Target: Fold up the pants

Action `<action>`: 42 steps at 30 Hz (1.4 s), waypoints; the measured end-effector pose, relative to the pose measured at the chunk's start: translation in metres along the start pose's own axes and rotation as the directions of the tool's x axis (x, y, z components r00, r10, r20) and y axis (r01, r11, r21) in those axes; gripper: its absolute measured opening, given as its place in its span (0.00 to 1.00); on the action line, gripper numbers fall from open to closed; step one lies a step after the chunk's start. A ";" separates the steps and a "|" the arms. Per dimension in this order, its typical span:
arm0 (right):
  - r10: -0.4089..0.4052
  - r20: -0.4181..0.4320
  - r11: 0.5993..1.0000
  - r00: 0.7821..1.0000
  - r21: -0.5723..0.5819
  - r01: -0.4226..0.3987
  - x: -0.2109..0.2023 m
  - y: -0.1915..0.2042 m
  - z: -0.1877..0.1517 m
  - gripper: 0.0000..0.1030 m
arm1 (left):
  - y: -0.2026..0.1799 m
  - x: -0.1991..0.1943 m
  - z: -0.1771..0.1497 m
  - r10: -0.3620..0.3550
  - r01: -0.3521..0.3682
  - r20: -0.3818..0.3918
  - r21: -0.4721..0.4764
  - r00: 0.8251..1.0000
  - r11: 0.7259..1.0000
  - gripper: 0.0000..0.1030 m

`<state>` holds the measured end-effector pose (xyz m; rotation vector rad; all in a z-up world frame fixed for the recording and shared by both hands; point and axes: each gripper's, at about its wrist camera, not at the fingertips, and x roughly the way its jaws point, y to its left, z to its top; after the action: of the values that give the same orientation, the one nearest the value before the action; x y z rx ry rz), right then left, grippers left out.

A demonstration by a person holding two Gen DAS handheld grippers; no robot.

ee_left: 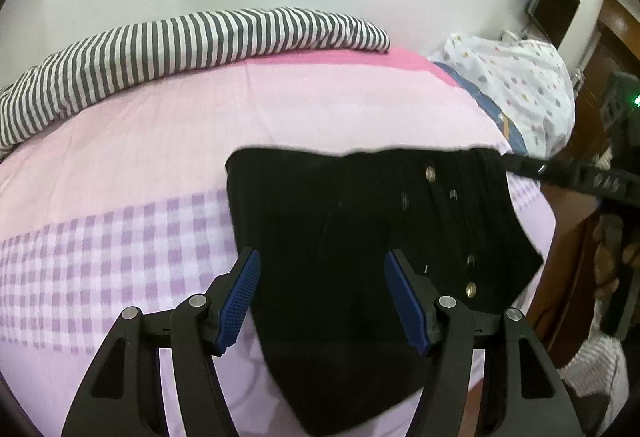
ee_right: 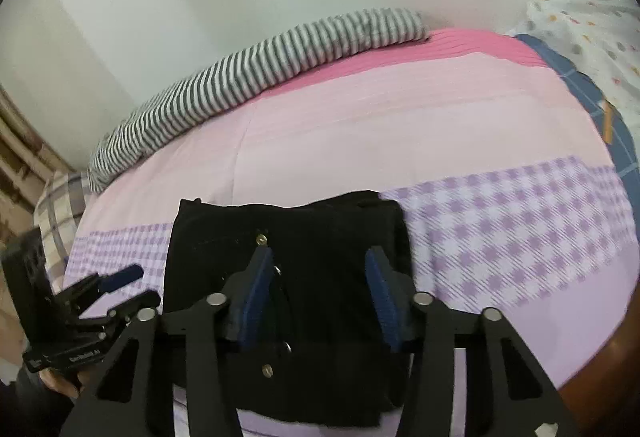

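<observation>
Black pants (ee_left: 360, 237) lie folded into a compact stack on the pink and purple bed sheet (ee_left: 160, 157), with metal buttons showing on top. My left gripper (ee_left: 322, 279) is open and empty just above the pants. My right gripper (ee_right: 318, 275) is open and empty over the same pants (ee_right: 304, 237). The left gripper also shows in the right wrist view (ee_right: 116, 289) at the pants' left side. Part of the right gripper (ee_left: 576, 175) shows at the pants' far right corner in the left wrist view.
A grey and white striped blanket (ee_left: 180, 49) lies along the wall at the back of the bed. A white dotted pillow (ee_left: 520, 85) sits at the head end. The wooden bed frame (ee_right: 600, 377) edges the mattress on the right.
</observation>
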<state>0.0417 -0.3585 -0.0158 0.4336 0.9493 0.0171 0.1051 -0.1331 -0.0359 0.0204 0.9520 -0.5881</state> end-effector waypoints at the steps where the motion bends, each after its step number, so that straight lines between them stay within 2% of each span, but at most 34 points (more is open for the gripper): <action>1: 0.001 -0.011 1.000 1.000 -0.009 -0.001 0.007 0.003 0.002 0.38 | -0.001 0.003 0.004 -0.001 0.001 0.002 -0.002 1.000 1.000 0.63; 5: -0.042 -0.046 0.998 0.998 -0.051 0.040 0.029 0.010 0.007 0.36 | -0.005 0.016 0.017 0.009 -0.009 0.011 0.010 1.000 1.000 0.63; 9: -0.100 -0.089 0.993 0.991 -0.066 0.094 0.051 -0.002 0.006 0.28 | -0.003 0.042 0.024 0.016 -0.016 -0.050 0.018 0.999 1.000 0.63; 18: -0.077 -0.099 0.996 0.992 -0.048 0.073 0.058 -0.008 0.010 0.28 | 0.001 0.073 0.019 0.033 -0.027 -0.110 0.060 0.993 0.998 0.63; 25: -0.039 -0.093 0.999 0.995 -0.009 0.038 0.055 -0.012 0.010 0.30 | 0.000 0.073 0.018 0.042 -0.033 -0.114 0.079 0.993 0.996 0.64; 28: 0.001 -0.069 1.000 0.998 0.030 0.001 0.040 -0.014 0.007 0.37 | 0.008 0.061 0.017 0.013 -0.010 -0.115 0.025 0.993 1.000 0.64; 30: 0.033 -0.059 0.997 0.998 0.065 -0.029 0.030 -0.019 0.001 0.50 | 0.018 0.050 0.012 -0.010 0.007 -0.111 -0.025 0.994 1.000 0.64; 37: 0.147 -0.108 0.977 0.983 0.172 -0.127 0.016 -0.058 -0.025 0.55 | 0.052 0.028 -0.013 -0.088 0.061 -0.148 -0.184 0.985 0.981 0.64; 40: 0.226 -0.137 0.953 0.965 0.237 -0.189 0.018 -0.074 -0.036 0.58 | 0.065 0.027 -0.023 -0.132 0.084 -0.171 -0.260 0.976 0.962 0.64; 42: 0.228 -0.158 0.950 0.961 0.252 -0.185 0.021 -0.078 -0.044 0.58 | 0.066 0.026 -0.028 -0.132 0.079 -0.178 -0.275 0.975 0.958 0.64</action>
<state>0.0057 -0.4102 -0.0830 0.7615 1.0903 0.1395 0.1268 -0.0820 -0.0885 -0.2190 1.2237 -0.5594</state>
